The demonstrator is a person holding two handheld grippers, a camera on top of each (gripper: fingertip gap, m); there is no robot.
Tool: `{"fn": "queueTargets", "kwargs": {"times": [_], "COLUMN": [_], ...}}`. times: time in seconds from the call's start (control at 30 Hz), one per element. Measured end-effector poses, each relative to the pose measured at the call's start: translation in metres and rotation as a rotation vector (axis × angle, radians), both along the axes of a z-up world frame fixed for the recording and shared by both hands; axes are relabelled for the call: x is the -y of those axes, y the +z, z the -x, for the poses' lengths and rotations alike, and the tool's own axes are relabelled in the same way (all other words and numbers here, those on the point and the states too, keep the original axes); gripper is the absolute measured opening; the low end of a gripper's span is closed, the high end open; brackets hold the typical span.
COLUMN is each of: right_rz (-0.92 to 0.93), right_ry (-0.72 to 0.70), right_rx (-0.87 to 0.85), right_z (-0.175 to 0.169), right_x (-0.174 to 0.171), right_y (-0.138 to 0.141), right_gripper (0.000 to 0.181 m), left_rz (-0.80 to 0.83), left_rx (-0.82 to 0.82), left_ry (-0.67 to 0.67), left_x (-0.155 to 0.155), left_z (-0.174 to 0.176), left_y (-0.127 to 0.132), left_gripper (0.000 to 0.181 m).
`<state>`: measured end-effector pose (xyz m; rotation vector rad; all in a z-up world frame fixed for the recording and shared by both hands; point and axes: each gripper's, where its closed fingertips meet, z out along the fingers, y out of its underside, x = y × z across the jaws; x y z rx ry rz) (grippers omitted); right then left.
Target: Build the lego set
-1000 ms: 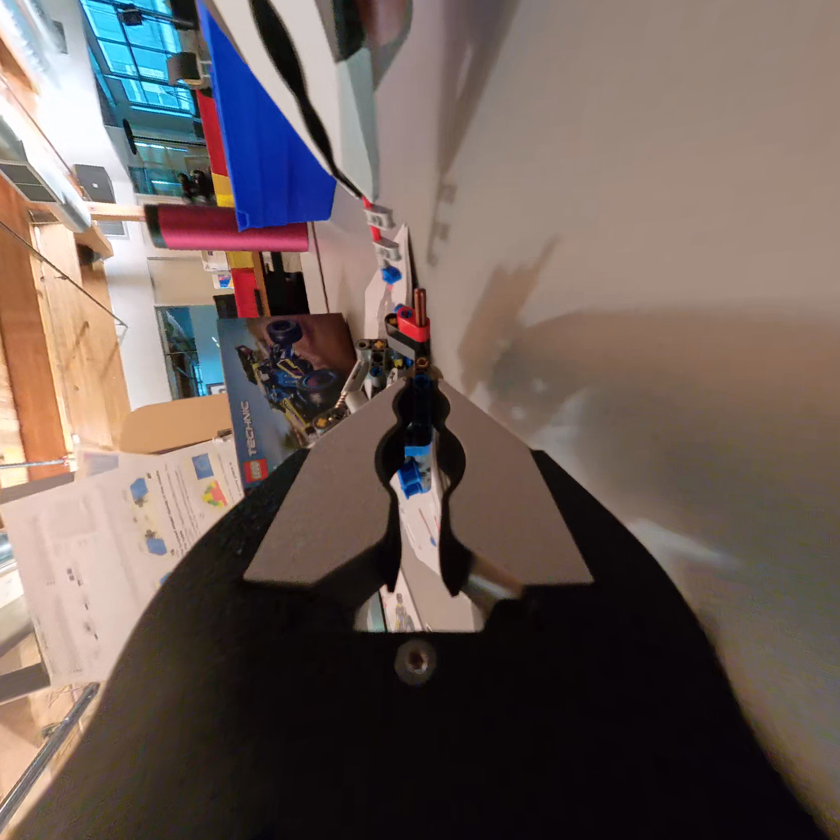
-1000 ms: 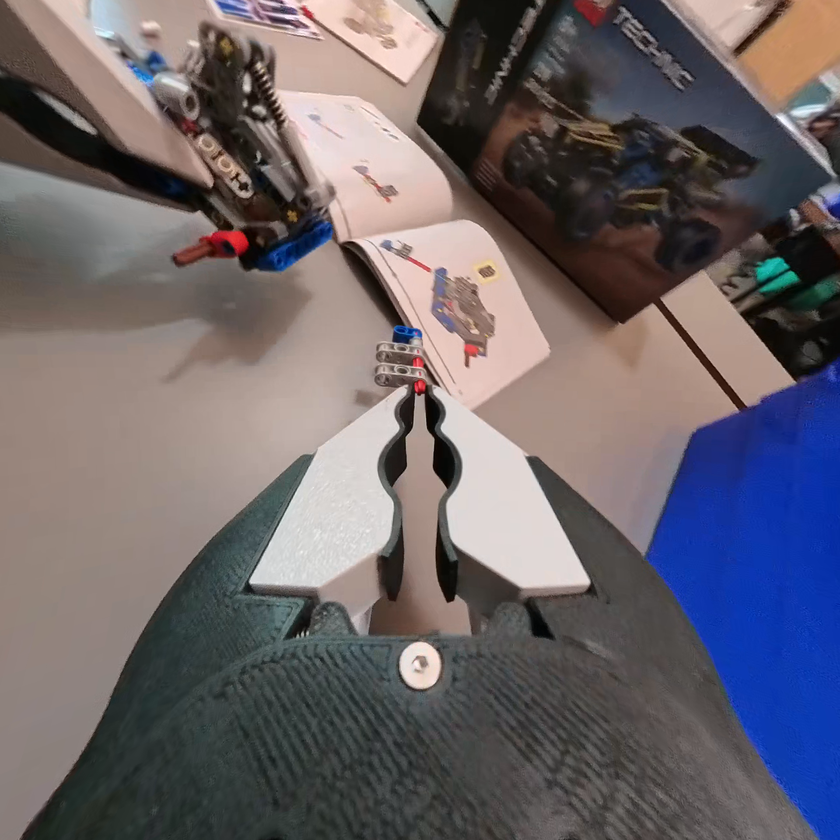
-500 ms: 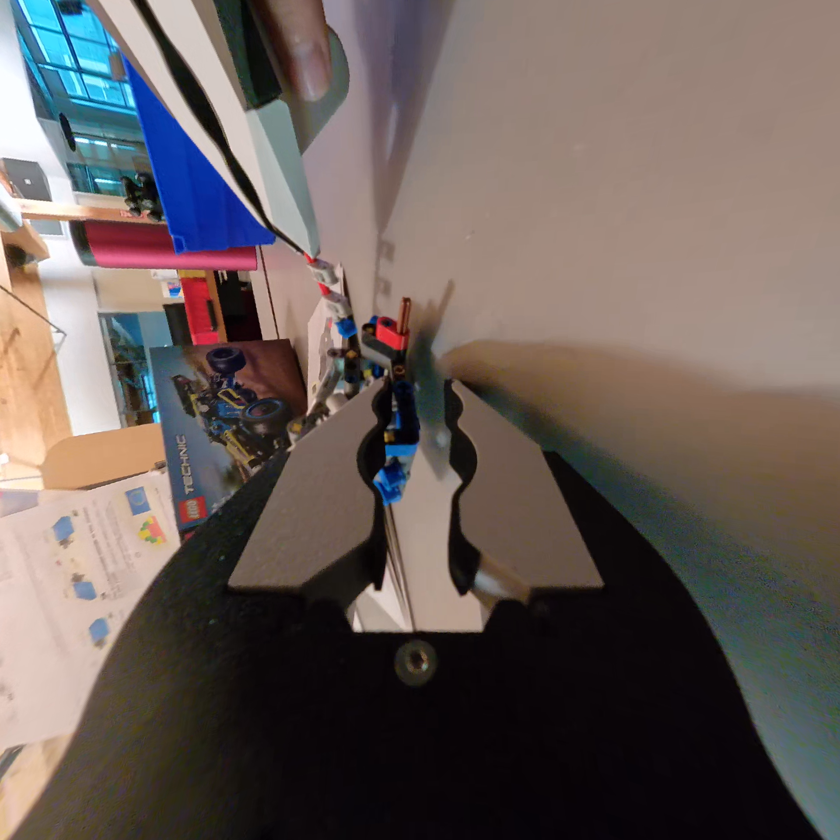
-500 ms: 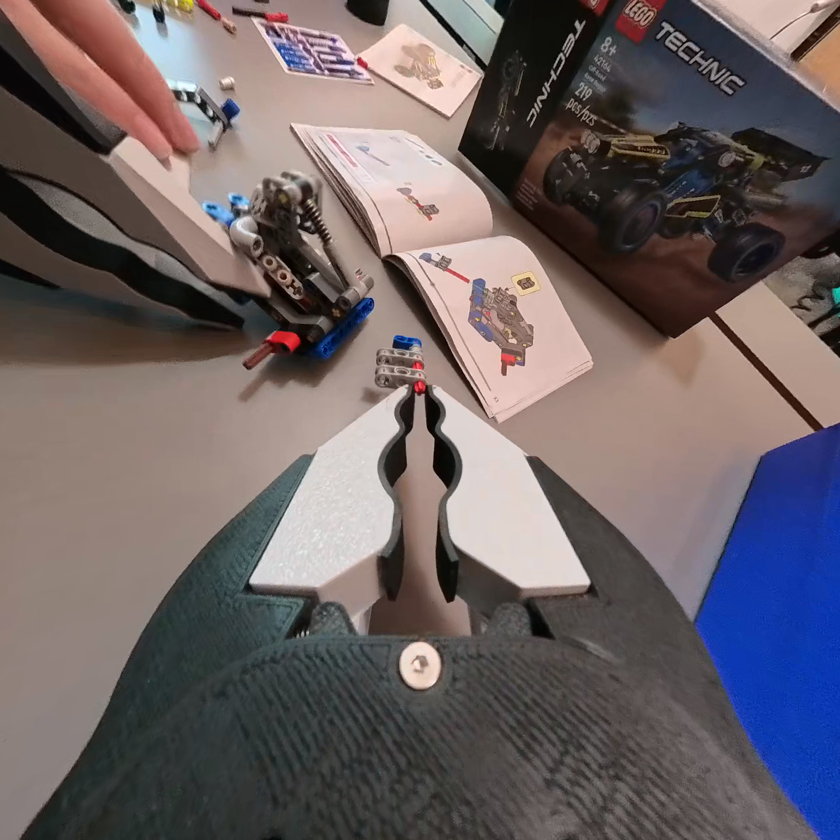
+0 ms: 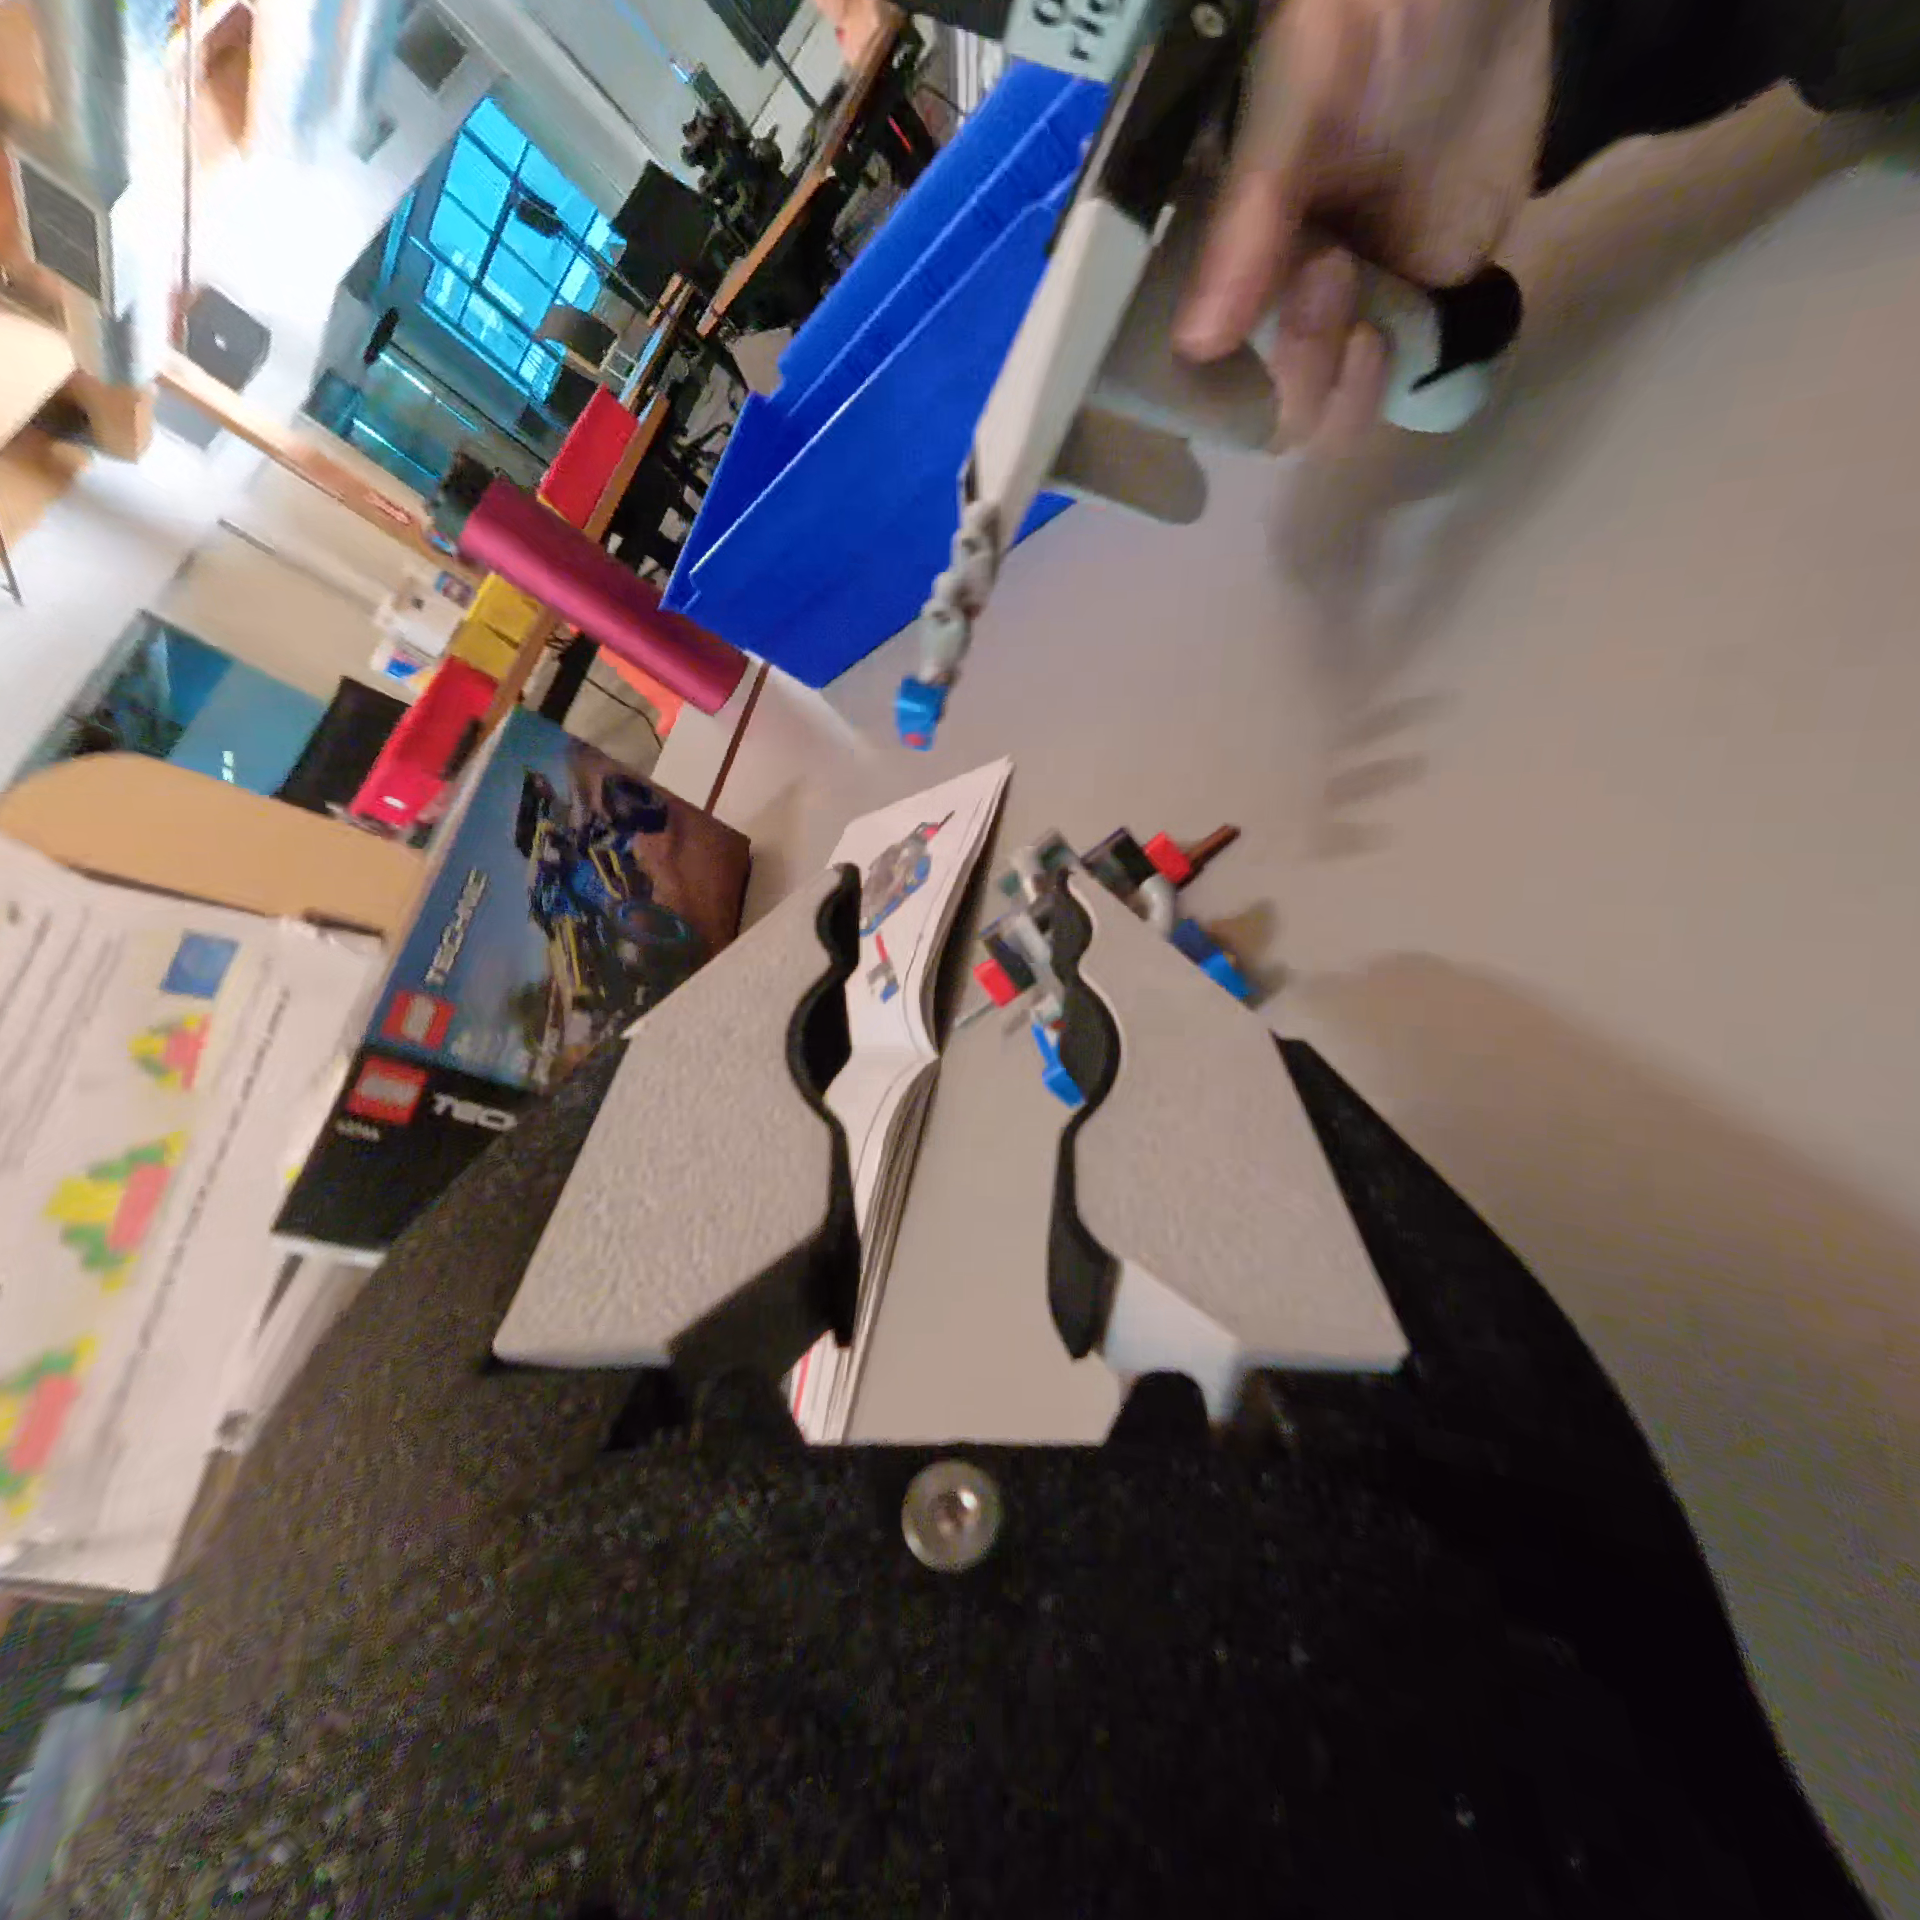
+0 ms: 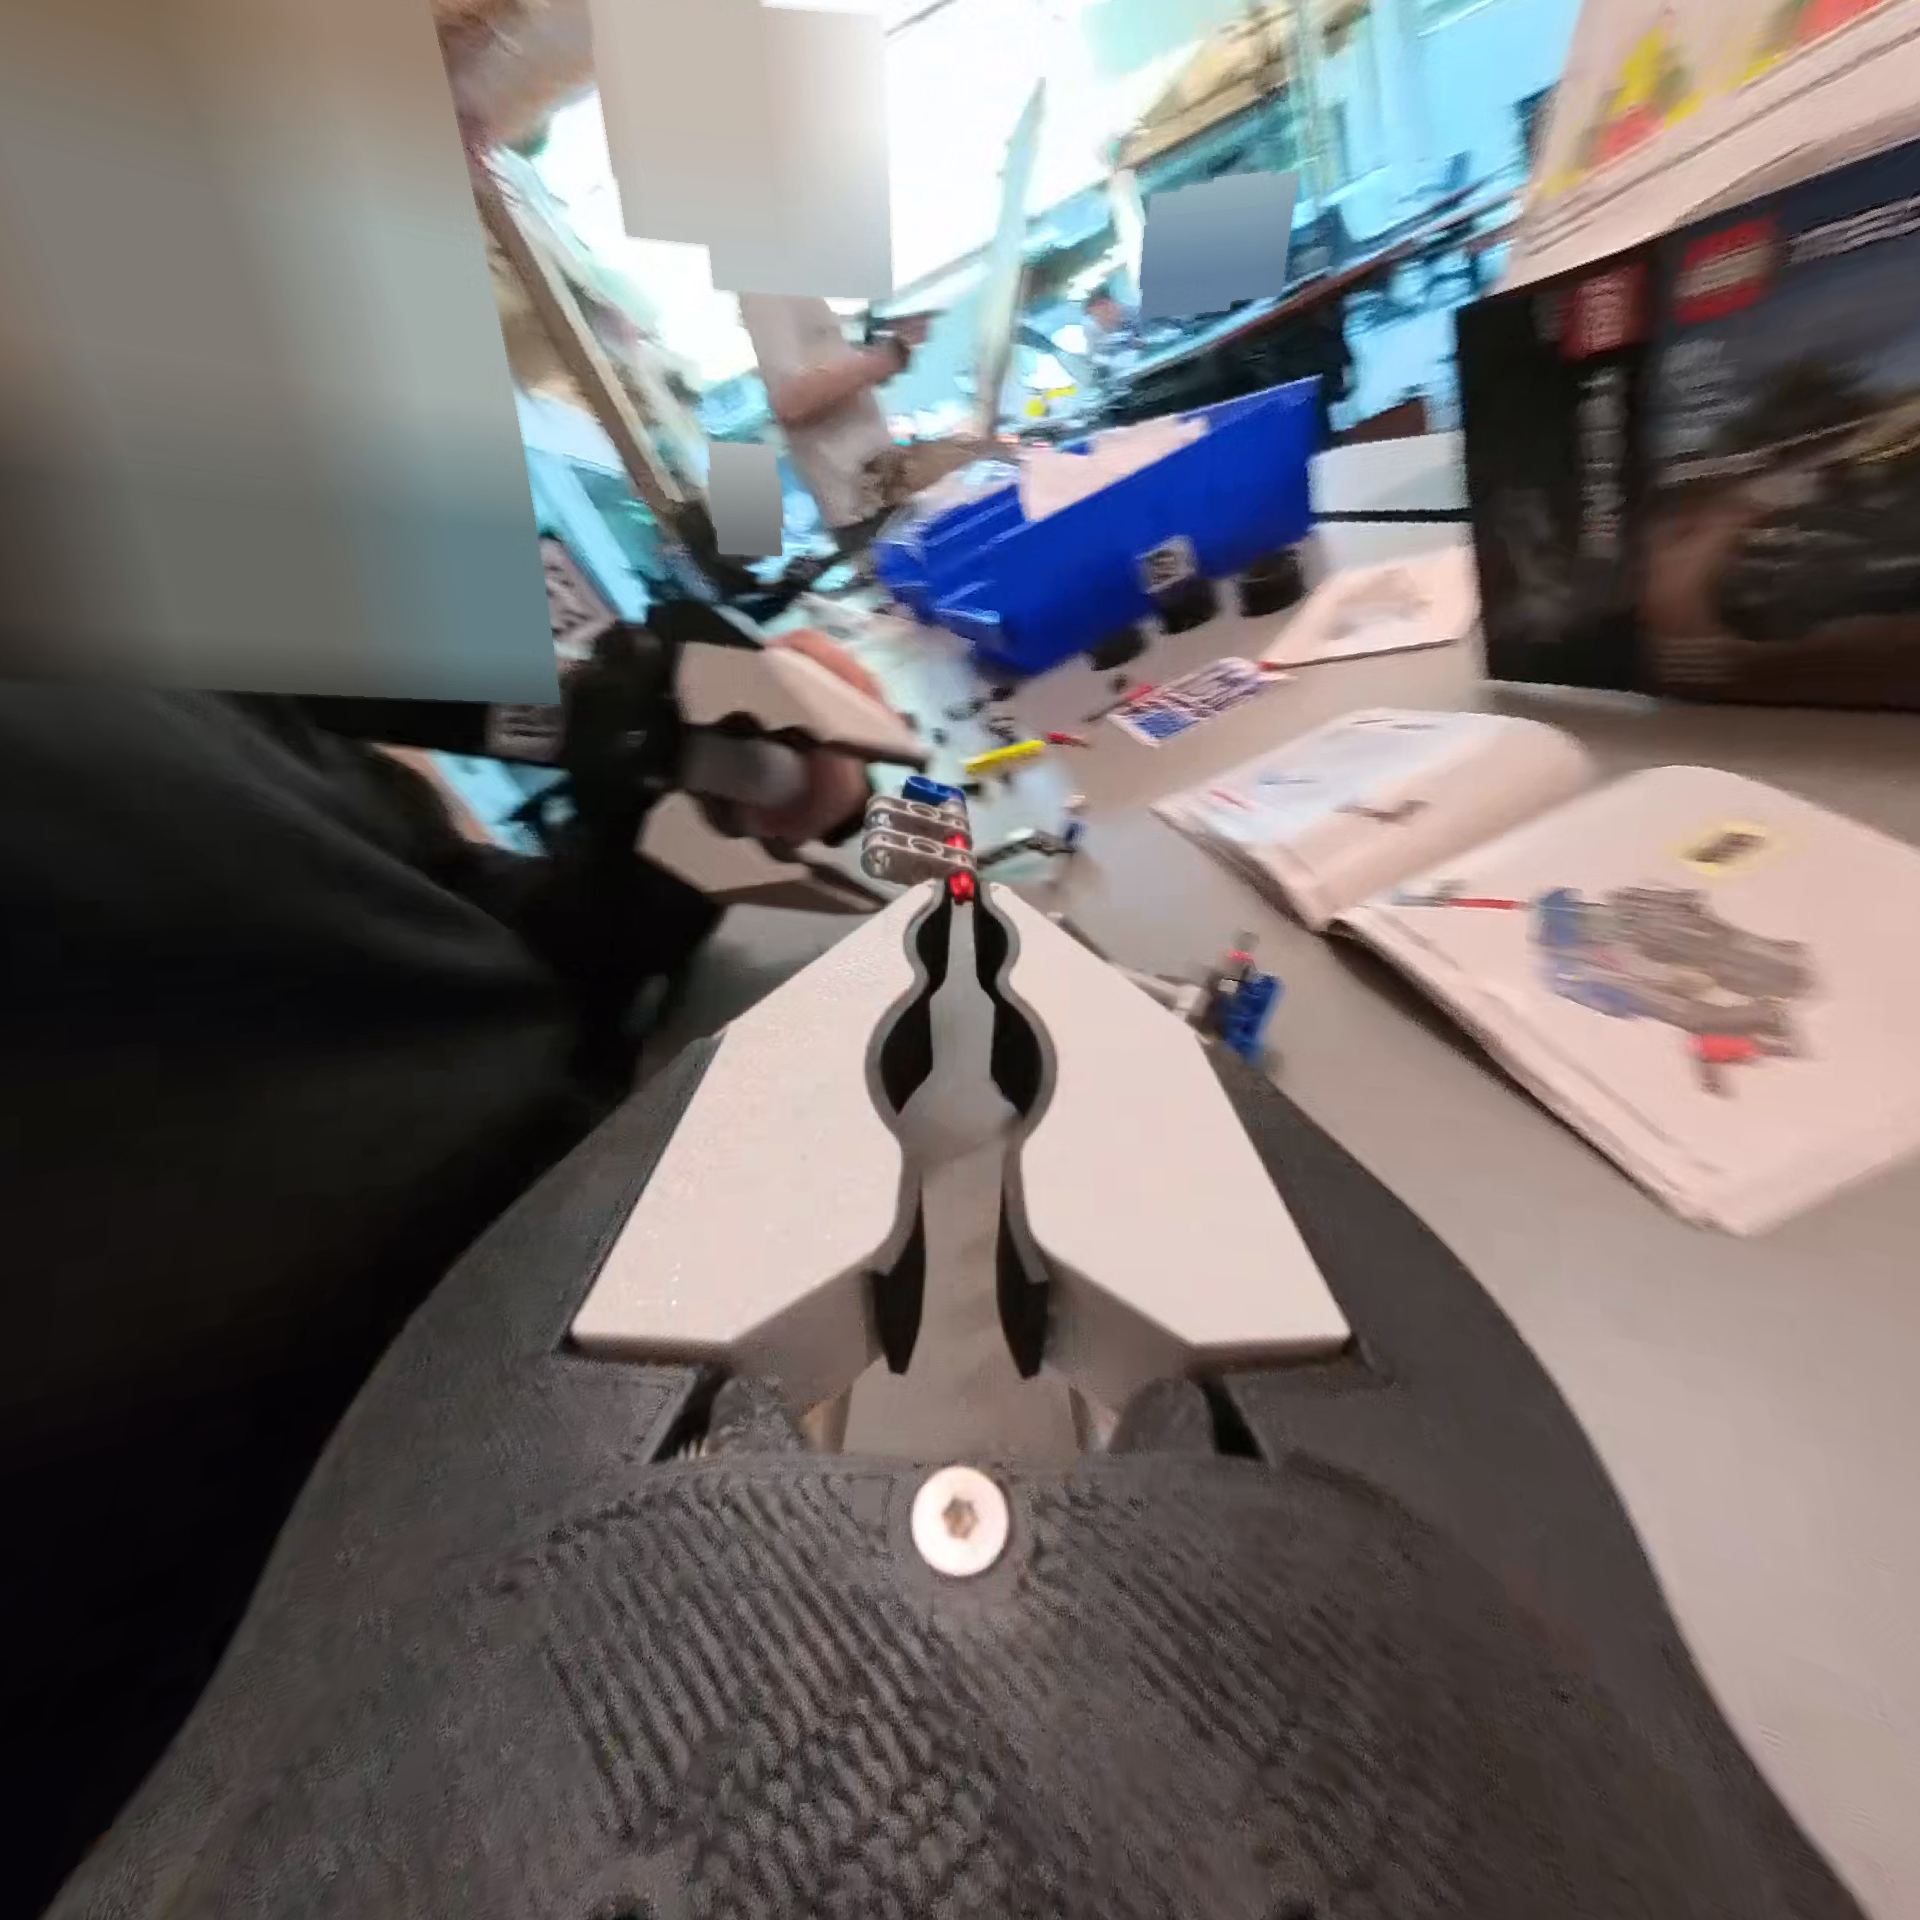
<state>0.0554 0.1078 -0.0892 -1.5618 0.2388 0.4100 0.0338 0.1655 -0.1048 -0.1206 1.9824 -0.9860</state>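
Observation:
My left gripper (image 5: 951,894) is open and holds nothing. The part-built Lego model (image 5: 1143,868), grey and black with red and blue parts, lies on the grey table (image 5: 1558,831) just past my right fingertip, partly hidden by it. Its blue end also shows in the right wrist view (image 6: 1242,1003). My right gripper (image 6: 961,888) is shut on a red pin that carries two grey beams and a blue piece (image 6: 920,836), held above the table. The left wrist view shows that small piece (image 5: 940,623) hanging from the right gripper's tips.
An open instruction booklet (image 6: 1558,987) lies beside the model, and the set's box (image 5: 561,914) stands behind it. A blue bin (image 5: 862,499) stands farther back. Loose parts, among them a yellow beam (image 6: 1003,753), and a sticker sheet (image 6: 1195,696) lie on the table. One gripper's finger ends stand about 7 cm off the other's.
My left gripper has opened and let go of the model, which now lies on the table. Both grippers have swung round; the right one still grips the small piece.

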Motion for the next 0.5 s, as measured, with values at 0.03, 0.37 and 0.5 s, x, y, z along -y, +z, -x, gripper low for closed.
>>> {"fn": "queueTargets", "kwargs": {"times": [0.03, 0.37, 0.5], "right_rz": [-0.011, -0.058, -0.045], "right_ry": [0.031, 0.219, 0.236], "right_rx": [-0.026, -0.170, -0.162], "right_z": [0.005, 0.033, 0.037], "right_x": [-0.005, -0.042, -0.048], "right_y": [0.001, 0.002, 0.002], "right_gripper": [0.002, 0.002, 0.002], "left_rz": [0.019, 0.041, 0.056], "left_rx": [-0.005, 0.056, 0.045], "left_ry": [-0.004, -0.097, -0.096], "left_x": [-0.006, -0.009, -0.012], "left_z": [-0.001, 0.017, 0.018], "left_y": [0.002, 0.012, 0.013], "left_gripper": [0.034, 0.020, 0.006]}}
